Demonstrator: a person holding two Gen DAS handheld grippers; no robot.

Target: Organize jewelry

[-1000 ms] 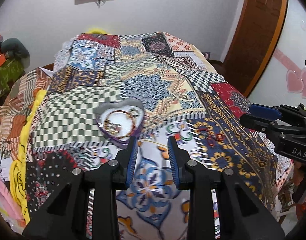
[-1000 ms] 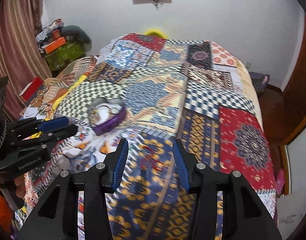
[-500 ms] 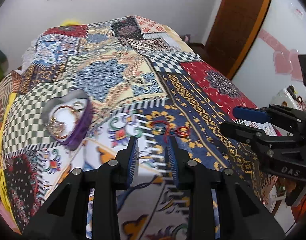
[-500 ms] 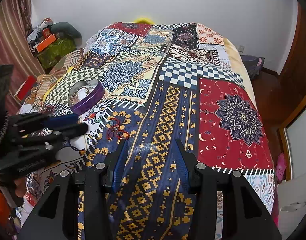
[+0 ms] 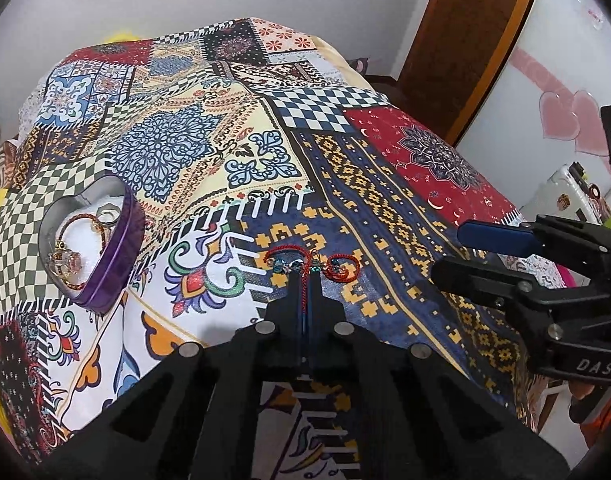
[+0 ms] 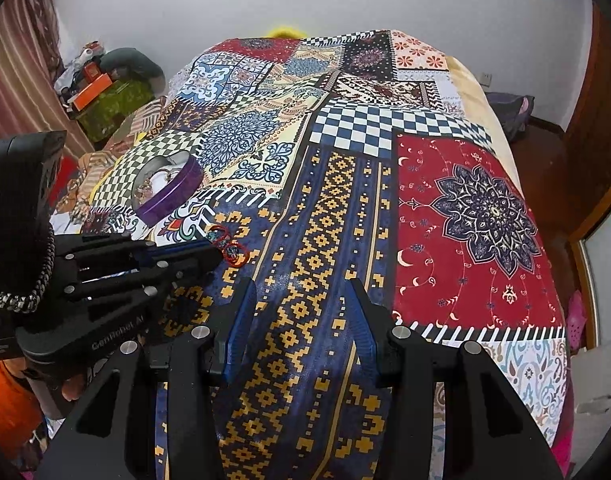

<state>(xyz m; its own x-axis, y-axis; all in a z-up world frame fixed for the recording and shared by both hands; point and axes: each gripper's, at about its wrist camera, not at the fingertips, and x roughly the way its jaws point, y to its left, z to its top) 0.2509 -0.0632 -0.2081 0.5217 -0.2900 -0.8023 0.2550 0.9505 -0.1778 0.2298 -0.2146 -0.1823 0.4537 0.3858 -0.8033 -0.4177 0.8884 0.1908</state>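
A red cord bracelet (image 5: 347, 269) with small blue-green beads lies on the dark blue patch of the bedspread. My left gripper (image 5: 305, 276) is shut on its middle, and the cord runs back between the pressed fingers. The right wrist view shows that same left gripper (image 6: 218, 255) meeting the bracelet (image 6: 232, 251) from the left. My right gripper (image 6: 301, 286) hovers open over the blue and yellow patch with nothing between its fingers, and it shows to the right as the right gripper (image 5: 449, 252). A purple heart-shaped box (image 5: 121, 248) with a white lining holds gold and red bangles and rings.
A patchwork bedspread (image 6: 465, 208) covers the whole bed. The purple box (image 6: 173, 192) sits left of the bracelet. A wooden door (image 5: 465, 40) and a wall with pink hearts (image 5: 565, 120) stand to the right. Bags and boxes (image 6: 105, 92) are piled by a striped curtain at left.
My left gripper swung right from in front of the heart box to the red bracelet and closed on it. The right gripper came lower over the bed, still open.
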